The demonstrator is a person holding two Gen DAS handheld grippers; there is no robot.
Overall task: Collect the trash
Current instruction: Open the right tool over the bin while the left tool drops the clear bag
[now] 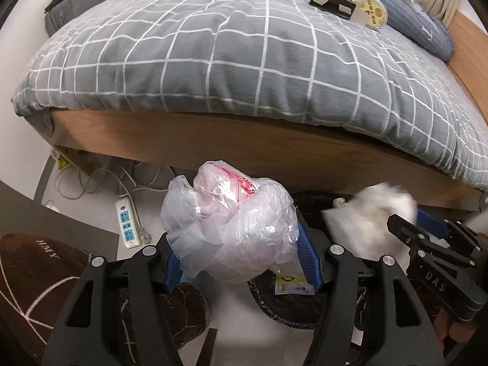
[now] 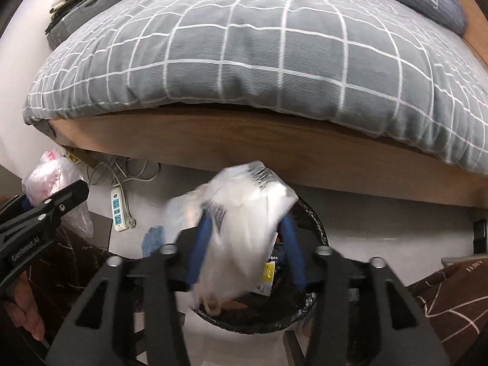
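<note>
Presently, item one: pink-tinted plastic bag bundle (image 1: 231, 228), pinched between the blue pads of the left gripper (image 1: 241, 259), jaws closed on it from both sides at a mid width. Bundle bulging up and forward of the fingertips, no long axis to speak of, roughly round.

Item two: white plastic bag (image 2: 244, 231) with black print, between the blue fingers of the right gripper (image 2: 247, 250); jaws parted, pads apparently no longer pressing, bag blurred and sagging down toward the bin. Long axis running from upper right to lower left, along the fingers.

Item three: round black-lined trash bin (image 2: 317, 231) on the floor beside the wooden bed frame (image 2: 274, 152). Directly beneath the right jaws; beneath and to the right of the left jaws in the left wrist view. Right hand nearer the opening, hence likely first to drop; left bundle needing a short shift rightward over the rim before release.

Item four: power strip (image 1: 126, 224) on the floor, left of the bin, well apart.
</note>
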